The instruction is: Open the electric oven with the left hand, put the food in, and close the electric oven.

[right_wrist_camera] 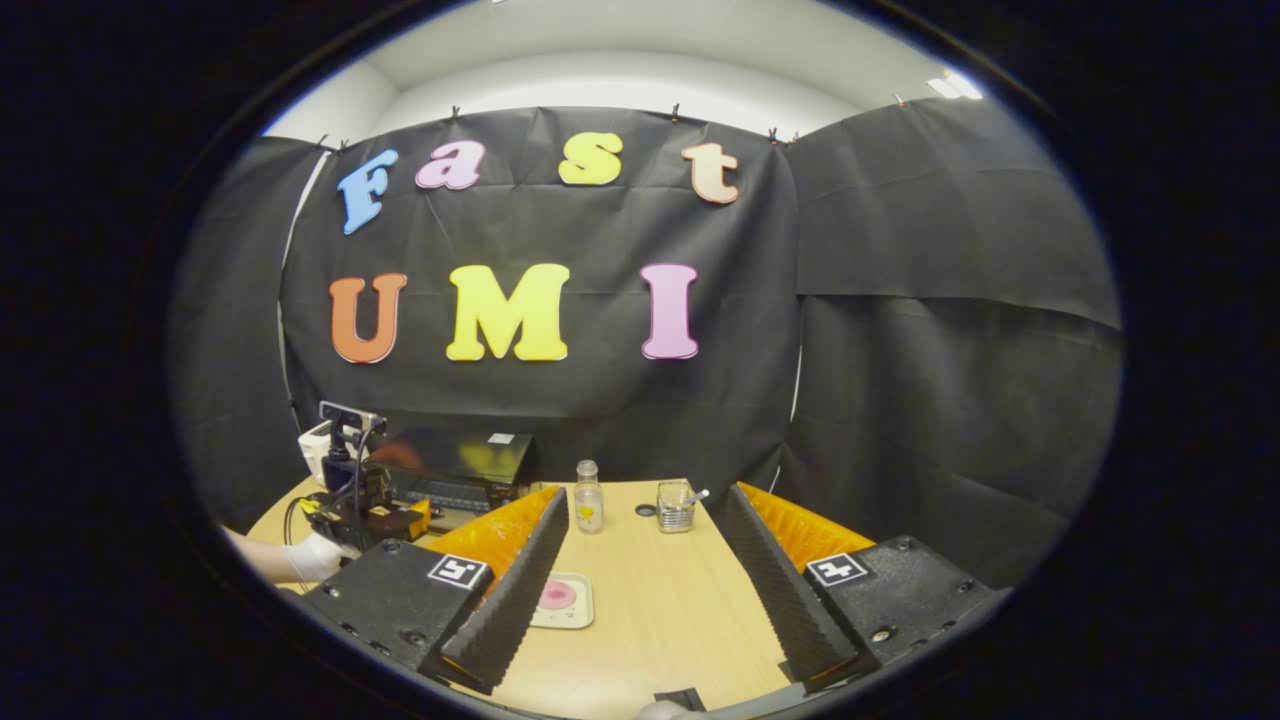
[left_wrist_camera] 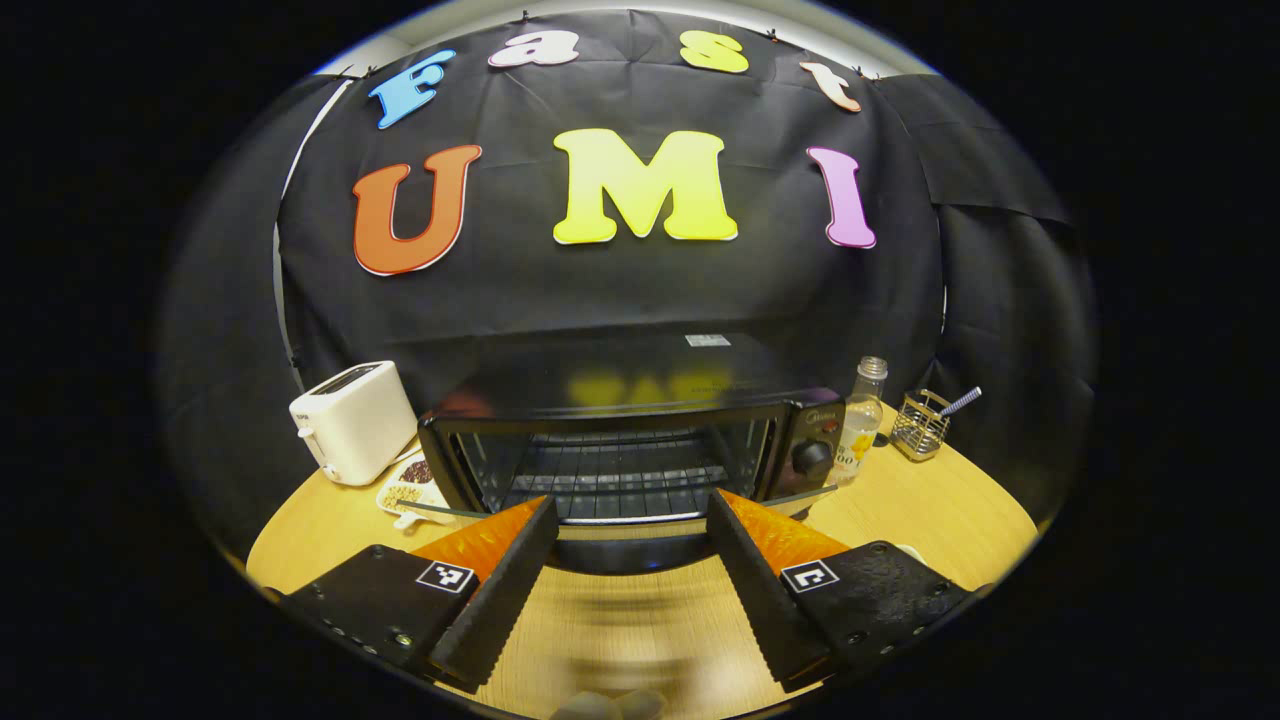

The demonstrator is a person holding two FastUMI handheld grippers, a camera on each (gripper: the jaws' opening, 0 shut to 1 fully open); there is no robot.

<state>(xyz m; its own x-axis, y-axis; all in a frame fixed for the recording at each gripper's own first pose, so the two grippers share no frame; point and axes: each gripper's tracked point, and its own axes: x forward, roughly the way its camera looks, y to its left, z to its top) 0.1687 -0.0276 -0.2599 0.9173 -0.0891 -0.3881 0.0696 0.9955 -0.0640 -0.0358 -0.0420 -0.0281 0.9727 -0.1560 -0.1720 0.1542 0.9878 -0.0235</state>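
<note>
The black electric oven (left_wrist_camera: 610,400) stands in front of my left gripper (left_wrist_camera: 632,505). Its door (left_wrist_camera: 620,550) hangs folded down, and the wire rack (left_wrist_camera: 610,480) inside is bare. The left gripper is open, its fingers spread to either side of the door and holding nothing. In the right gripper view, a pink round piece of food (right_wrist_camera: 557,596) lies on a small cream plate (right_wrist_camera: 578,615) beside the left finger of my open right gripper (right_wrist_camera: 645,495). Farther left there, a gloved hand (right_wrist_camera: 315,555) holds the left gripper (right_wrist_camera: 365,510) before the oven (right_wrist_camera: 460,465).
A white toaster (left_wrist_camera: 352,420) and a dish of snacks (left_wrist_camera: 408,485) sit to the left of the oven. To the right of the oven are a clear bottle (left_wrist_camera: 862,415) and a wire holder (left_wrist_camera: 920,425) with a utensil in it. The round wooden table (left_wrist_camera: 930,500) ends at a curved edge.
</note>
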